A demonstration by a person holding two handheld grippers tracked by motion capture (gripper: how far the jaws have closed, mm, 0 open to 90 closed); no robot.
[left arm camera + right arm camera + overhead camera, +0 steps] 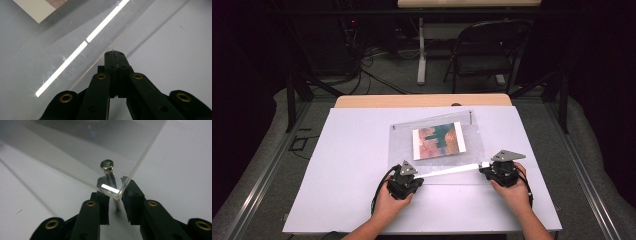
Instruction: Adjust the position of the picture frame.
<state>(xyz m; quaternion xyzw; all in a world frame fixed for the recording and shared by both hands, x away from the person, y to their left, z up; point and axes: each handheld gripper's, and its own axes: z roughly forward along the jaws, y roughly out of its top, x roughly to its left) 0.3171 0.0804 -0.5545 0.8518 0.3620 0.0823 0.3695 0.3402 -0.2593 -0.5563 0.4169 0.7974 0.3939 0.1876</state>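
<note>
A clear acrylic sheet (469, 145) lies over a colourful picture (438, 141) on the white table (347, 160). My left gripper (414, 175) is at the sheet's near left corner; in the left gripper view its jaws (114, 53) are shut on the edge of the sheet (75, 37). My right gripper (487, 167) is at the near right corner. There its jaws (115, 188) stand apart on either side of a metal pin (107, 165) that passes through the corner of the sheet (87, 147). I see a small gap between each jaw and the pin.
The picture's white corner (37, 10) shows at the top left of the left gripper view. A metal pin (470, 116) sits at the sheet's far right corner. Beyond the table stand a folding chair (487, 50) and a desk leg (421, 55), with cables on the floor.
</note>
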